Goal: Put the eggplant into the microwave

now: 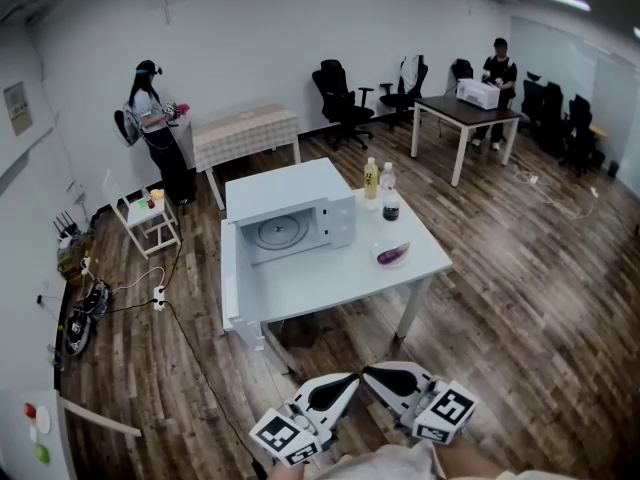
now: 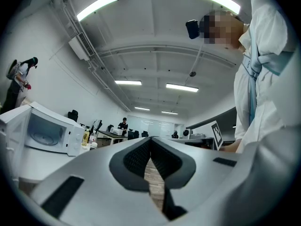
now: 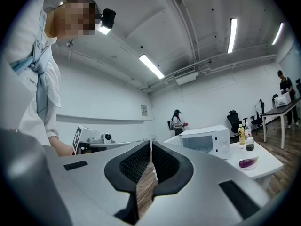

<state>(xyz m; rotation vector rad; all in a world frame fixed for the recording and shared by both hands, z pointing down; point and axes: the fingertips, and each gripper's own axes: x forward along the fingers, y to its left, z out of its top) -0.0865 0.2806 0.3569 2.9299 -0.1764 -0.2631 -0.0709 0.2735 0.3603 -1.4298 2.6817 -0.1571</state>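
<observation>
A: Step in hand?
B: Approach, by my read. Left hand-held gripper [image 2: 150,147] and right hand-held gripper [image 3: 151,149] both have jaws pressed together with nothing between them, well apart from the surface [image 1: 330,286].
A: Eggplant?
B: The eggplant [image 1: 392,254] lies near the surface's right edge. The microwave [image 1: 290,223] stands at the back left, door open.
A: Next?
B: Probably close in, spread one pair of jaws, grip the eggplant mid-body, then carry it left into the cavity.
</observation>
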